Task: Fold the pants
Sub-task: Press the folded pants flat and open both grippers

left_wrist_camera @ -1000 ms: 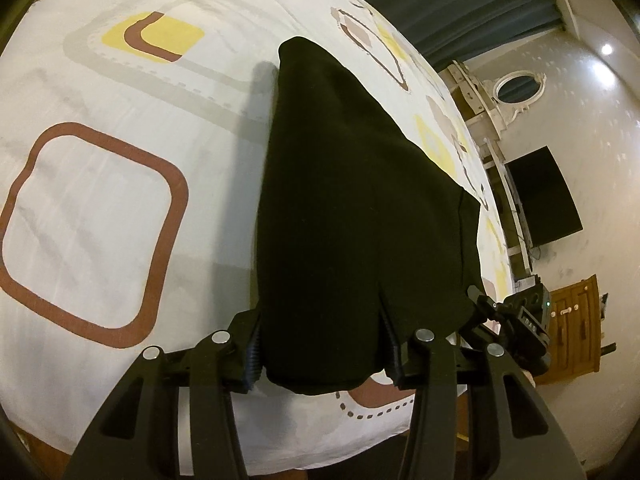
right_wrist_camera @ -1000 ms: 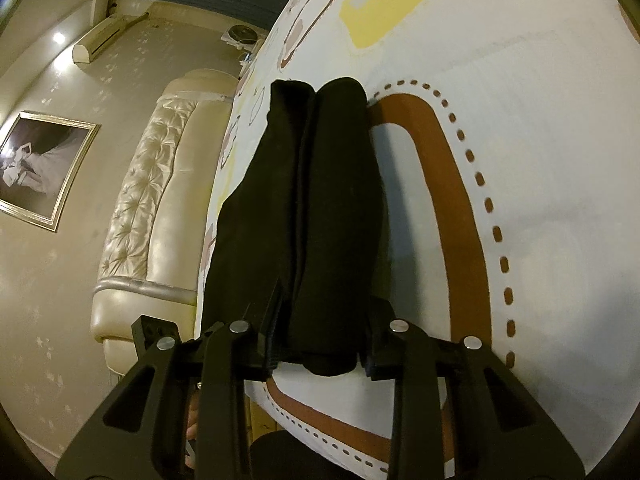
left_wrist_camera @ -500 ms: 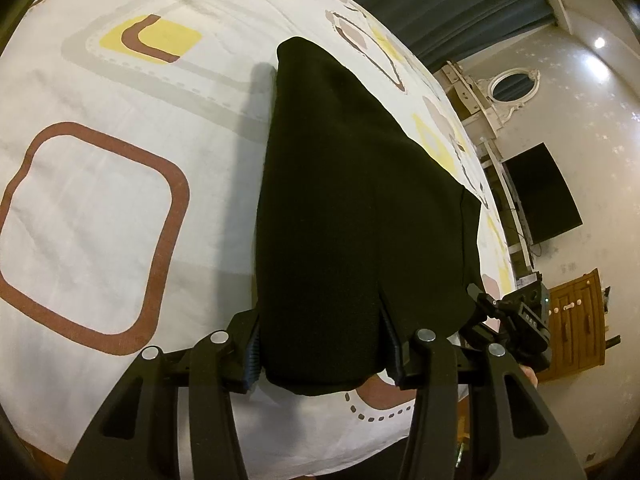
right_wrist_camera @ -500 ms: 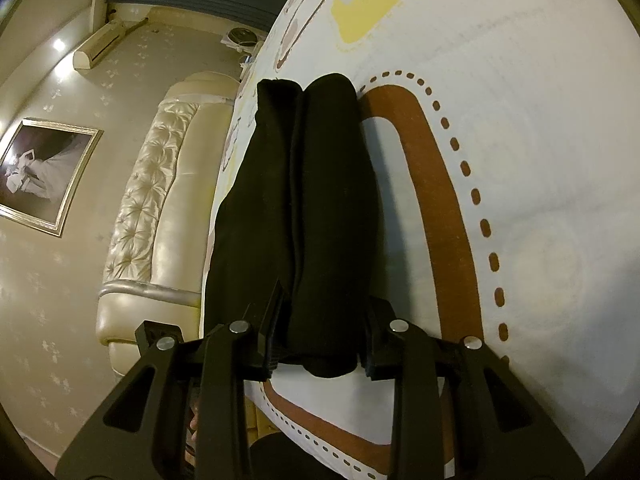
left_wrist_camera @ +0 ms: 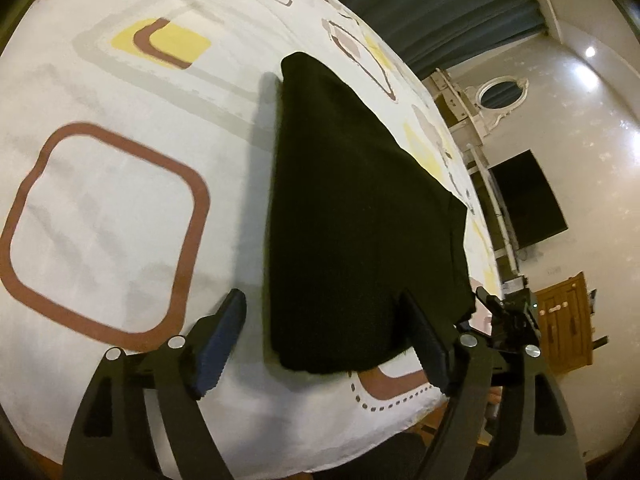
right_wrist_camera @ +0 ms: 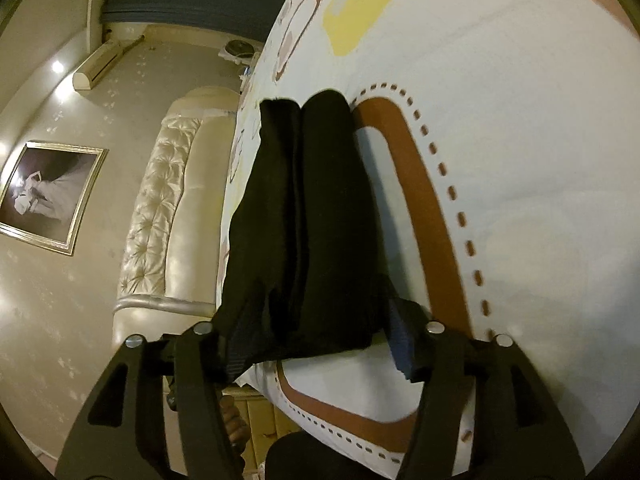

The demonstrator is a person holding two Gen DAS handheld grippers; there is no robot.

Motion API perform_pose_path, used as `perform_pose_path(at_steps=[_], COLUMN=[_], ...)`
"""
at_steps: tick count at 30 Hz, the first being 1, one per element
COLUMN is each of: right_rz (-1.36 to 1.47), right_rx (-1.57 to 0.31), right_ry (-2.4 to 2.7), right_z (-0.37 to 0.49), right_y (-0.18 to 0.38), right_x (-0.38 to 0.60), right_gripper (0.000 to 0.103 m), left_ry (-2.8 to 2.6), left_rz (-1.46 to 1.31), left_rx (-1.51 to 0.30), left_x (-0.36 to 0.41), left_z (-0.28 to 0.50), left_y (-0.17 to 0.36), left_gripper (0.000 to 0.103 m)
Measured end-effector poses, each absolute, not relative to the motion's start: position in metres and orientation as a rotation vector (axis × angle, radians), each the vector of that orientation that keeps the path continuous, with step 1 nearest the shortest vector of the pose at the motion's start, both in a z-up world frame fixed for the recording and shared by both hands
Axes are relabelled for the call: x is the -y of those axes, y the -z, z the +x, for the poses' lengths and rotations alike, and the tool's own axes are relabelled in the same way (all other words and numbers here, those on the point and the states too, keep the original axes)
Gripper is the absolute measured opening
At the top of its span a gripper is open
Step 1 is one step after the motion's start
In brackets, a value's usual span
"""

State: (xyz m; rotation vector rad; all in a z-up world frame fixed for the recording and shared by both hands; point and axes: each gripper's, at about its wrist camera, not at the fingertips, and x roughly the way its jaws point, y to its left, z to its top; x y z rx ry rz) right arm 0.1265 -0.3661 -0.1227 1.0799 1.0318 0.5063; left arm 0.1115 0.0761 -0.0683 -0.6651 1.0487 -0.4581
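Left gripper point(left_wrist_camera: 326, 332): jaws opening, near end of the black pants point(left_wrist_camera: 360, 208) sits between them. Left pad stands clear of the cloth with bare sheet showing in the gap. Right finger is at the cloth's edge; can't tell if it touches. No squeeze on the fabric.

Right gripper point(right_wrist_camera: 316, 344): jaws opening too, pants point(right_wrist_camera: 304, 224) end between them. Right pad is apart from the cloth. Left pad is partly covered by a draped fold, contact there unclear. Not clamped.

Pants lie folded lengthwise on the bed sheet point(left_wrist_camera: 120, 208), near the bed's edge closest to the grippers, running away from both cameras. In the right wrist view two long folds lie side by side with a seam-like groove between them, beside a brown rounded stripe with a dotted line printed on the sheet. In the left wrist view the pants taper to a narrow far end on the sheet.

Beyond the bed, left wrist view: right gripper's body point(left_wrist_camera: 512, 312) at the bed edge, wooden cabinet point(left_wrist_camera: 568, 316), dark wall screen point(left_wrist_camera: 524, 200), oval mirror point(left_wrist_camera: 500, 94), grey curtain point(left_wrist_camera: 440, 12).

Right wrist view: tufted cream headboard point(right_wrist_camera: 160, 208), framed picture point(right_wrist_camera: 44, 196), wall air-conditioning unit point(right_wrist_camera: 100, 66).
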Motion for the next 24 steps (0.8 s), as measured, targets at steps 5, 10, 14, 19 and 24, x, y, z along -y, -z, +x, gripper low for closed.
perform_pose_path(at_steps=[5,10,14,19,24], right_rz=[1.088,1.033,0.922,0.933,0.909], right_rx=[-1.02,-1.033,-1.072,-1.057,-1.049], right_ry=[-0.5,-0.495,-0.471,-0.499,-0.524], right_z=[0.13,0.142,0.147,0.143,0.134], right_y=[0.122,0.117,0.116,0.11,0.098], right_x=[0.36,0.342,0.327,0.326,0.327], right_gripper=[0.066,0.073,0.051,0.032,0.03], left_ry=[0.456,0.446,0.429,0.405,0.401], left_rz=[-0.691,-0.716,-0.708,-0.653,-0.639], left_rx=[-1.065,-1.081,-1.103,-1.087,-1.092], left_x=[-0.074,-0.071,-0.069,-0.065,-0.064], left_z=[0.117,0.124,0.125,0.12,0.108], left_y=[0.072,0.074,0.075,0.062,0.054], left_gripper=[0.08,0.08,0.055,0.045,0.044])
